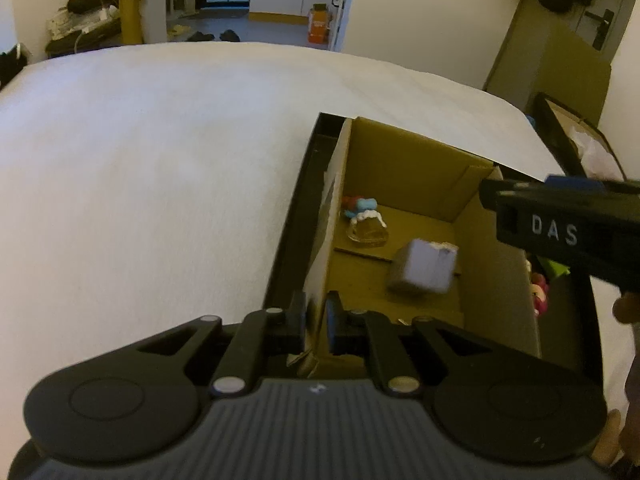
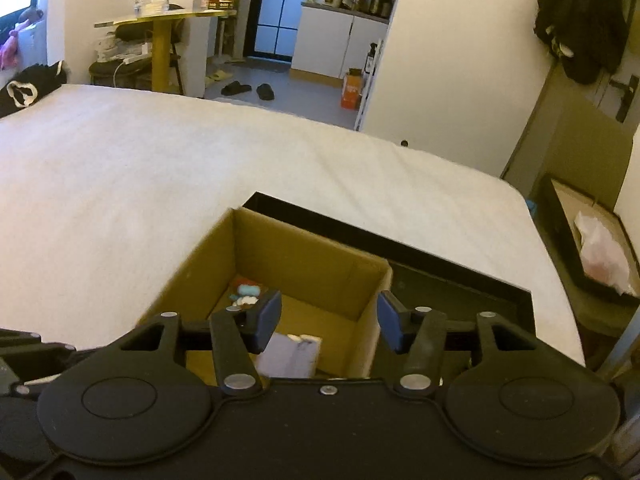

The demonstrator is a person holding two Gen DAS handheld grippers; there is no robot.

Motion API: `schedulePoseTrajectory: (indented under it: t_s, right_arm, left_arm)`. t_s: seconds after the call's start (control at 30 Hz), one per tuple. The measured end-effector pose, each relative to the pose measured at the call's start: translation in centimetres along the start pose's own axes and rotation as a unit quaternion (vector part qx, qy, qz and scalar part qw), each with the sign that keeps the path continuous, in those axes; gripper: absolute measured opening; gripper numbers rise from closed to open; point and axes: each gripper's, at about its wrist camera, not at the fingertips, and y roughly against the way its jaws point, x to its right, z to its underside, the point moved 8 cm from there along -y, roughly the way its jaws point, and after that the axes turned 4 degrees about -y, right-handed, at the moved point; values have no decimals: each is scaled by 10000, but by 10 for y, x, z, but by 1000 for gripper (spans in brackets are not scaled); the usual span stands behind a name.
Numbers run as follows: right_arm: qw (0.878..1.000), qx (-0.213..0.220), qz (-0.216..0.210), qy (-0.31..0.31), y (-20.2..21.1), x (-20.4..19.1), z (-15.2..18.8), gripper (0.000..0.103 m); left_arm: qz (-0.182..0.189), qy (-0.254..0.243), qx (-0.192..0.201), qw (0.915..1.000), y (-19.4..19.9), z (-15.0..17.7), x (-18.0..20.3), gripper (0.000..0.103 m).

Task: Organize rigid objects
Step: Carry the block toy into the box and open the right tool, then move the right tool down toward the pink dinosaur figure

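Observation:
An open cardboard box [image 1: 404, 152] [image 2: 316, 256] stands in a black tray [image 1: 292, 216] [image 2: 460, 276] on a white bed. Inside lie a blurred pale lilac cube [image 1: 424, 270] [image 2: 290, 354], a brown and white toy [image 1: 368, 228] and a small blue and red toy [image 1: 360, 203] [image 2: 246, 290]. My left gripper [image 1: 316, 322] is shut on the box's near left wall. My right gripper [image 2: 328, 320] is open and empty above the box; it shows in the left wrist view [image 1: 560, 228] at the right.
The white bed [image 1: 140, 160] [image 2: 120, 168] spreads left and behind. More toys [image 1: 540, 292] lie in the tray right of the box. Another black tray with white stuff [image 2: 596, 248] sits beside the bed at right. A yellow table [image 2: 160, 32] stands far behind.

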Motion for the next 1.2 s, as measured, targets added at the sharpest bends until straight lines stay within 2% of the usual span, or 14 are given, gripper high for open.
schedulePoseTrajectory:
  t_s: [0.07,0.2,0.27,0.33,0.8,1.2]
  right_arm:
    - [9999,-44,6,-100,1,5,3,60]
    - [9997,-77,37,-228,5,13,12,62]
    - [9995,-71,84,-294,7,18,16,68]
    - [9993,-55,109,-363,11,24,20,69]
    - [9954,-235,218,-899,16,76,54,70]
    - [9910,-254,50,-1311,7,108,73,70]
  left_arm:
    - [-16,15,-16,10000,0,0,0,9]
    - [-36,-10,-32,10000,0,-1,2,9]
    - [-51,-21,-45,10000,1,-2,3,9]
    - [-76,-30,-66,9999,1,-2,3,9]
    - [-424,-303,-81,9986,7,-4,11,10]
    - [-852,-537,-231,9946,11,-7,19,13]
